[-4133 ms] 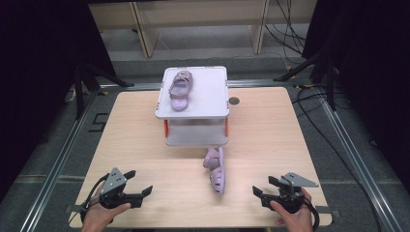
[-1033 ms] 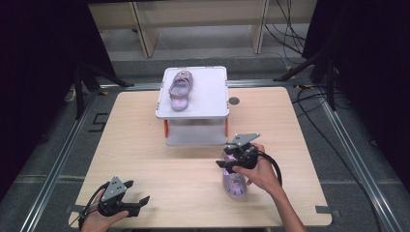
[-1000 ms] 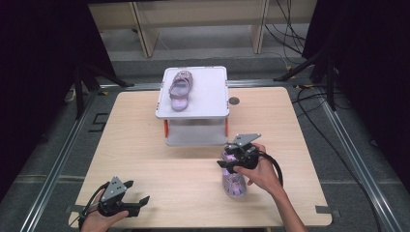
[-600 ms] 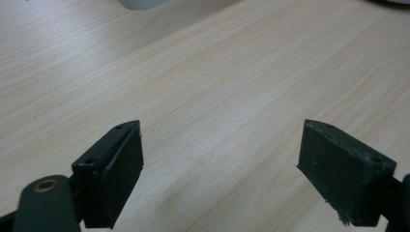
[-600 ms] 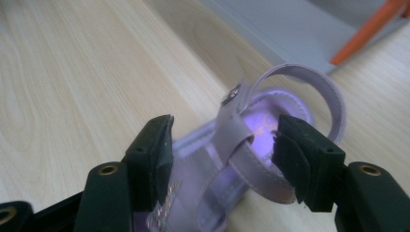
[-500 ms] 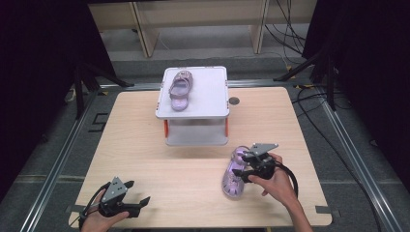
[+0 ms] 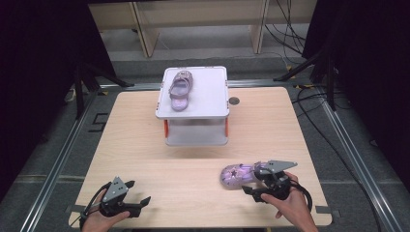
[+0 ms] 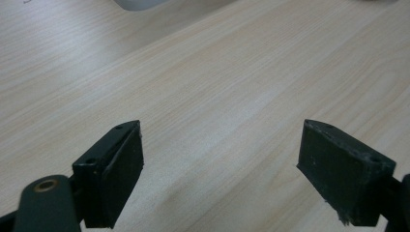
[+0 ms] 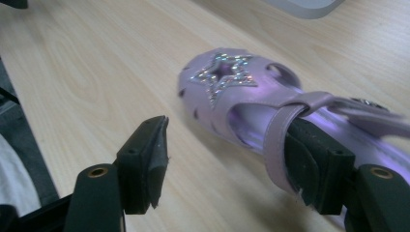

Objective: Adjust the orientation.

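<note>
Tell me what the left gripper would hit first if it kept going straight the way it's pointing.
Probably nothing soon: the left gripper points with open jaws along bare table. Far ahead in its own view sits a white corner, likely the white stand, though depth is hard to judge.

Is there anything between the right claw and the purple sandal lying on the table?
Nothing visible. The right claw is already at the purple sandal: one jaw sits inside it under the strap, the other stands apart on bare table. Its jaws have just been opening.
</note>
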The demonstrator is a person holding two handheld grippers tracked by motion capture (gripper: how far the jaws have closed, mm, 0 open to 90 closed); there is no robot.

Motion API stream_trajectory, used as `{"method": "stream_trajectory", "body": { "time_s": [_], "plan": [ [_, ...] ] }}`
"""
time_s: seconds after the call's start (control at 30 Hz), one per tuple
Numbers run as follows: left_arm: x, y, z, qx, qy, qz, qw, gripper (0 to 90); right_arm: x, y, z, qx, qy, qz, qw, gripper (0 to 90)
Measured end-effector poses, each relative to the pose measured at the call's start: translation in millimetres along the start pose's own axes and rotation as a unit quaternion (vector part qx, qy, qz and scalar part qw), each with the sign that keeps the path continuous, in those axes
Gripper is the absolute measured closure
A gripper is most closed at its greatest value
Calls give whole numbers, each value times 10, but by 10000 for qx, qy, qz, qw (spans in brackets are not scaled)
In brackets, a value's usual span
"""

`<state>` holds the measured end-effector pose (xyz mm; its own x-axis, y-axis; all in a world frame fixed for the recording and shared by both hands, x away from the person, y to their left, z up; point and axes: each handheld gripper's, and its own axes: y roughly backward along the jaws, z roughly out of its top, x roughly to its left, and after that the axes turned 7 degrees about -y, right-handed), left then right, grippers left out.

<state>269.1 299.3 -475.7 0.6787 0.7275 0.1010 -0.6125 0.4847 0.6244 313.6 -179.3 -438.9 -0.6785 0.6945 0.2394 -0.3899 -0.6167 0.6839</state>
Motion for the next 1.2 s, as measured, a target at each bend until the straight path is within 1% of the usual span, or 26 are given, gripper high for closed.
{"method": "stream_trajectory", "body": {
  "time_s": [0.03,0.07,0.13,0.17,0.2,0.23,0.27,0.3,0.4,0.43,0.47,0.53,0.57,0.6,0.63,0.67,0.7,0.73,0.77,0.83,0.87,0.9,0.93,0.97,1.1,1.2],
  "plan": [
    [-2,-2,4,-28,4,9,10000,158,50,21,-19,26,-88,-35,10000,343],
    [-2,-2,4,-28,4,9,10000,158,50,21,-19,26,-88,-35,10000,343],
    [0,-2,3,-15,-2,6,10000,158,80,19,-33,48,-36,67,10000,344],
    [-12,-5,4,-76,55,0,10000,158,93,16,-39,42,-43,152,9999,363],
    [-12,-5,4,-76,55,0,10000,158,93,16,-39,42,-43,152,9999,363],
    [-9,-2,7,-66,44,2,10000,158,139,11,-49,54,-147,409,9990,396],
    [7,-1,8,-7,-15,-7,10000,158,150,5,-47,49,-95,470,9988,391],
    [-5,-4,6,-72,48,-1,10000,158,189,2,-46,112,-146,545,9983,389],
    [-14,1,4,-115,84,-29,9999,158,241,-15,-28,159,-18,495,9986,370],
    [4,10,5,-44,-19,-7,10000,158,280,-36,-28,193,12,509,9985,361],
    [4,10,5,-44,-19,-7,10000,158,280,-36,-28,193,12,509,9985,361],
    [3,12,1,-60,28,12,10000,158,301,-53,-34,191,42,520,9985,349],
    [-7,8,4,-162,84,-19,9998,158,309,-55,-39,199,5,528,9984,349],
    [-5,6,6,-156,86,-10,9998,158,304,-61,-38,156,110,528,9984,345],
    [-5,6,6,-156,86,-10,9998,158,306,-62,-40,197,117,531,9983,335],
    [13,7,5,-92,-13,1,10000,158,306,-62,-40,197,117,531,9983,335],
    [-7,-15,1,-169,128,-40,9998,158,333,-82,-26,190,33,538,9984,327],
    [-7,-15,1,-169,128,-40,9998,158,363,-103,-14,174,-17,544,9984,327],
    [0,-13,9,-88,-4,-2,10000,158,387,-126,3,231,10,534,9983,328],
    [-2,-15,10,-49,-31,-31,10000,158,428,-166,35,263,36,502,9984,328],
    [-2,-15,10,-49,-31,-31,10000,158,428,-166,35,263,36,502,9984,328],
    [-25,-13,6,-154,78,-75,9998,158,441,-190,49,263,86,503,9983,326],
    [-22,-5,5,-173,47,-71,9998,158,441,-188,48,246,129,457,9986,325],
    [-5,7,4,-84,-37,-33,10000,158,451,-177,39,278,39,472,9985,326],
    [-2,-1,-2,-81,32,-29,10000,158,453,-108,10,205,5,422,9989,341],
    [-2,6,3,-96,-31,-20,9999,158,466,-64,15,117,73,508,9986,342]
  ]
}}
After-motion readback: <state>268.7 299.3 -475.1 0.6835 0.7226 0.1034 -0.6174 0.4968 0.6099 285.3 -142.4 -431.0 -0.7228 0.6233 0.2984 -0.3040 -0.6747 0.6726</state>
